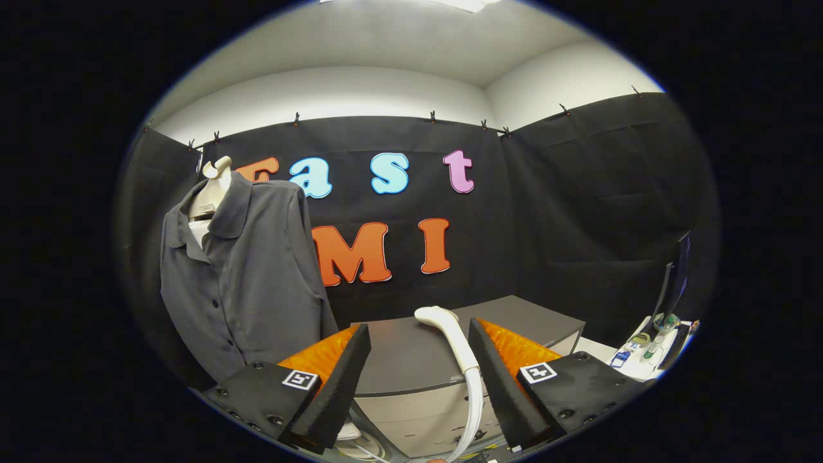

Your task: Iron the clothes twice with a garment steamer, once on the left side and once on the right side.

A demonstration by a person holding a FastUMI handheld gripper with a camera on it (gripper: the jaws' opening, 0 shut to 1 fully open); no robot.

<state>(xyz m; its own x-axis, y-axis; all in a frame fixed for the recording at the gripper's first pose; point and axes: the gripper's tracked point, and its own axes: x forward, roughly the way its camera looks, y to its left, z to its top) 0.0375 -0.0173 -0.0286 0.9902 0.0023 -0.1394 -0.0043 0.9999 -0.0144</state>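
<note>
Between the spread fingers of the gripper (419, 360), nothing held, a white steamer head (450, 337) lies on a grey box (411, 366). Far left, a grey shirt (241, 276) hangs on a mannequin (212, 186).

We're in a staged recording booth inside a plain white-walled room: black cloth (566, 212) is clipped up as walls on all sides, a grey shirt (247, 276) hangs on a mannequin bust (212, 186), a grey cabinet (424, 366) stands in the middle, and off to the side a monitor (675, 283) sits above a cluttered tabletop (598, 350).
</note>
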